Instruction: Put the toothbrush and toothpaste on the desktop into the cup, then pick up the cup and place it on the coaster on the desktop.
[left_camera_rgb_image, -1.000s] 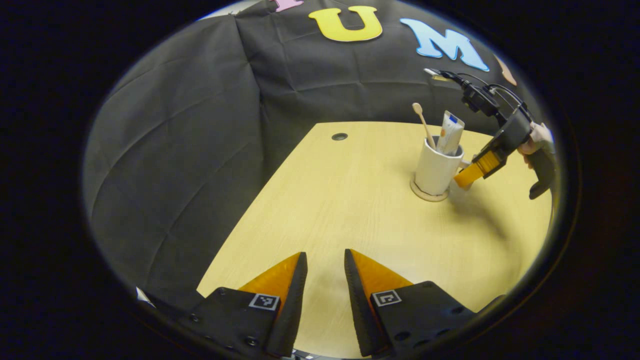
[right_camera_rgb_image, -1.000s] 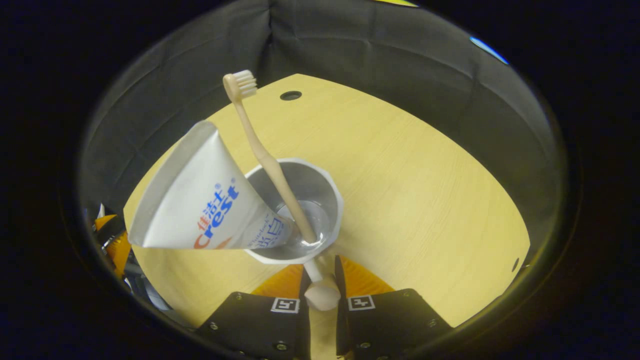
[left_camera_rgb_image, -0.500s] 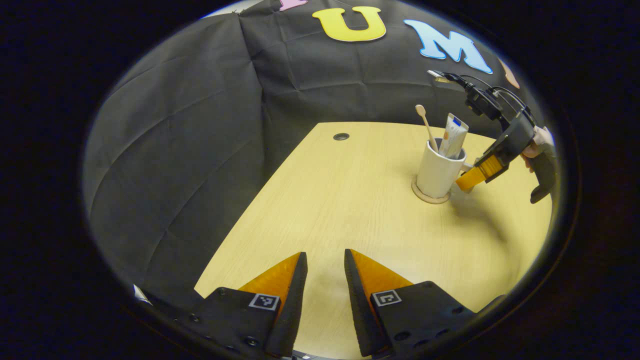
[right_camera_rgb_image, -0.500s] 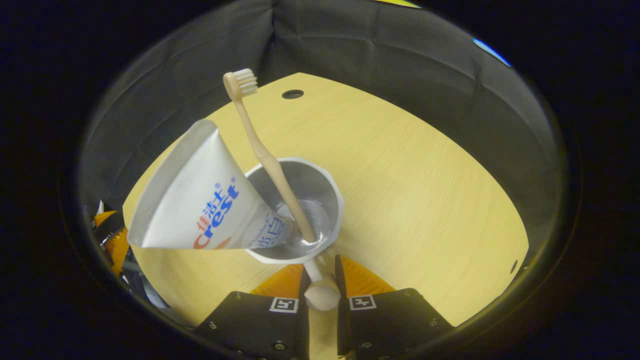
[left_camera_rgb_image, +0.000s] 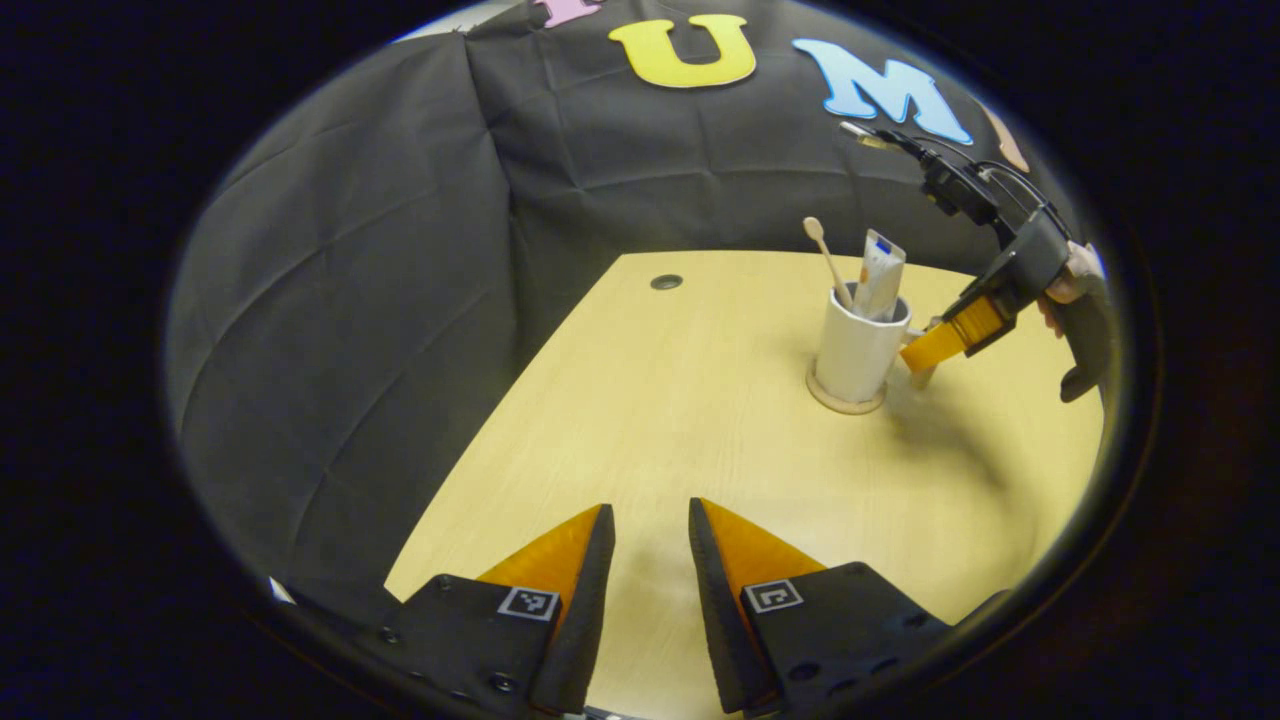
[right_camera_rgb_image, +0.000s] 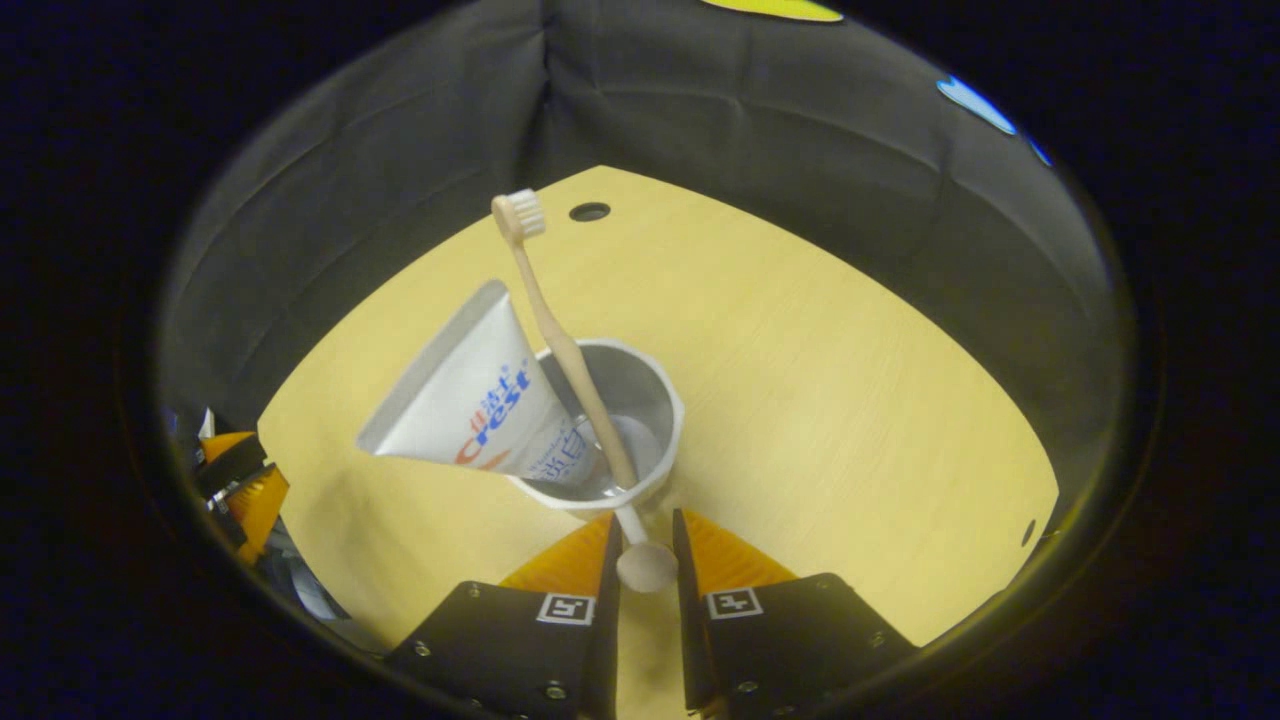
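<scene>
The cup (left_camera_rgb_image: 858, 345) sat on the coaster (left_camera_rgb_image: 845, 400) at the table's far right, brush (left_camera_rgb_image: 826, 257) and paste (left_camera_rgb_image: 878, 275) standing in it. The right gripper (right_camera_rgb_image: 645, 545) was nearest, its jaws straddling the handle (right_camera_rgb_image: 645, 565) (grip looked slack, so I can't call it). The left gripper (left_camera_rgb_image: 650, 550) hung open, well apart.

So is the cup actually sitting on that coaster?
Touching. In the left gripper view the cup stands upright with its base on the round coaster, no gap under it; the coaster's rim shows around the base.
</scene>
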